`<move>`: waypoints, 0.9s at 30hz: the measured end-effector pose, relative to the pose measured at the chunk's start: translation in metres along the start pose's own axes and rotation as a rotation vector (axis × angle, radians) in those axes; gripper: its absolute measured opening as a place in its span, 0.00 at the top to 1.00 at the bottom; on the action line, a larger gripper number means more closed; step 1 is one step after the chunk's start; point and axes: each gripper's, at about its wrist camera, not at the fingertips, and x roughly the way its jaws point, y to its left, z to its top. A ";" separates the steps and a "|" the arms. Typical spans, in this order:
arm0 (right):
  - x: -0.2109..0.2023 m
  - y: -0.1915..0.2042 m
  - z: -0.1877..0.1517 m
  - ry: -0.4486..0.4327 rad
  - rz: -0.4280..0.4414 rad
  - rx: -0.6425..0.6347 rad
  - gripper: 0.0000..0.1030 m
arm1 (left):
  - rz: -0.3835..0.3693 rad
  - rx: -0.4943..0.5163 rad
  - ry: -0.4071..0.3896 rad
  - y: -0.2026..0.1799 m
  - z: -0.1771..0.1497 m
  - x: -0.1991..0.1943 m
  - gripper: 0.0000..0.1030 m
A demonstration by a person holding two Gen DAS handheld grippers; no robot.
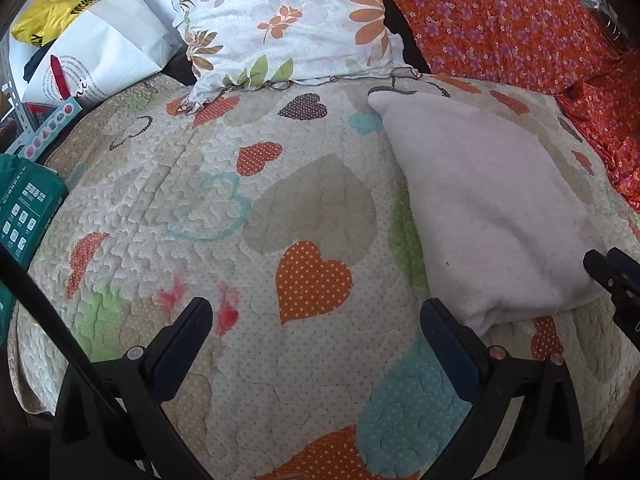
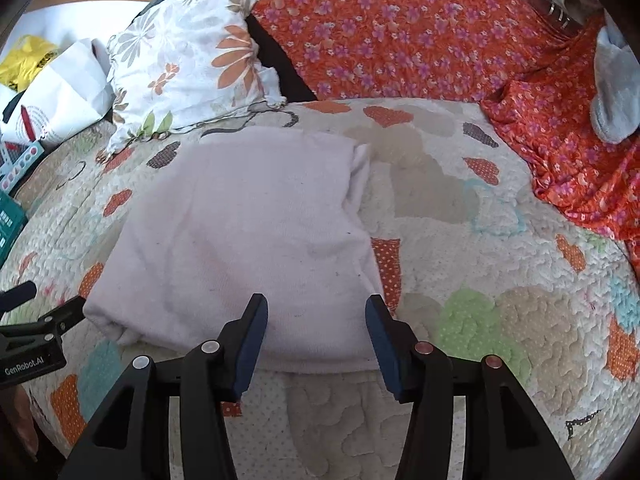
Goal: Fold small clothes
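A pale pink-white folded garment [image 2: 248,236] lies flat on the heart-patterned quilt [image 2: 480,328]; it also shows in the left wrist view [image 1: 492,216] at the right. My right gripper [image 2: 316,308] is open and empty, its fingertips over the garment's near edge. My left gripper [image 1: 316,308] is open and empty above bare quilt [image 1: 240,200], its right finger beside the garment's near left corner. The left gripper shows at the left edge of the right wrist view [image 2: 40,300]; the right gripper's tips show at the right edge of the left wrist view [image 1: 608,268].
A white floral pillow [image 1: 288,24] lies at the quilt's far edge. An orange floral cloth [image 2: 440,40] is bunched along the back and right. A grey sock [image 2: 612,92] rests on it. White bags, a yellow bag [image 1: 48,12] and green boxes [image 1: 24,208] sit at the left.
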 end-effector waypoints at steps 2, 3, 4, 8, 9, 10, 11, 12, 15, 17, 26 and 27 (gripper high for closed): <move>0.001 -0.002 0.000 0.007 -0.002 0.011 0.47 | -0.008 -0.002 0.007 0.000 -0.001 0.001 0.00; 0.000 -0.002 0.000 0.007 -0.003 0.014 0.46 | -0.009 -0.001 0.009 -0.001 -0.001 0.002 0.00; 0.000 -0.002 0.000 0.007 -0.005 0.012 0.46 | -0.015 0.002 0.013 -0.001 -0.001 0.002 0.00; -0.002 0.003 -0.001 0.006 -0.036 -0.016 0.45 | -0.021 0.006 0.023 -0.004 -0.003 0.004 0.00; -0.002 0.004 -0.001 0.006 -0.042 -0.025 0.44 | -0.022 0.006 0.025 -0.004 -0.003 0.004 0.00; -0.003 0.006 -0.001 0.005 -0.049 -0.035 0.44 | -0.023 0.003 0.027 -0.004 -0.003 0.004 0.00; -0.004 0.008 -0.001 0.002 -0.054 -0.042 0.44 | -0.023 0.001 0.028 -0.003 -0.003 0.005 0.00; -0.005 0.010 -0.002 0.000 -0.057 -0.050 0.43 | -0.023 0.000 0.030 -0.003 -0.003 0.005 0.00; -0.007 0.018 -0.005 -0.003 -0.065 -0.080 0.43 | -0.024 -0.004 0.046 -0.003 -0.003 0.009 0.00; -0.006 0.021 -0.006 -0.001 -0.069 -0.094 0.42 | -0.027 -0.005 0.056 -0.003 -0.004 0.011 0.00; 0.000 0.022 -0.010 0.045 -0.101 -0.089 0.42 | -0.026 -0.017 0.076 -0.001 -0.005 0.016 0.00; -0.001 0.021 -0.010 0.052 -0.106 -0.078 0.41 | -0.025 -0.019 0.078 -0.001 -0.005 0.017 0.00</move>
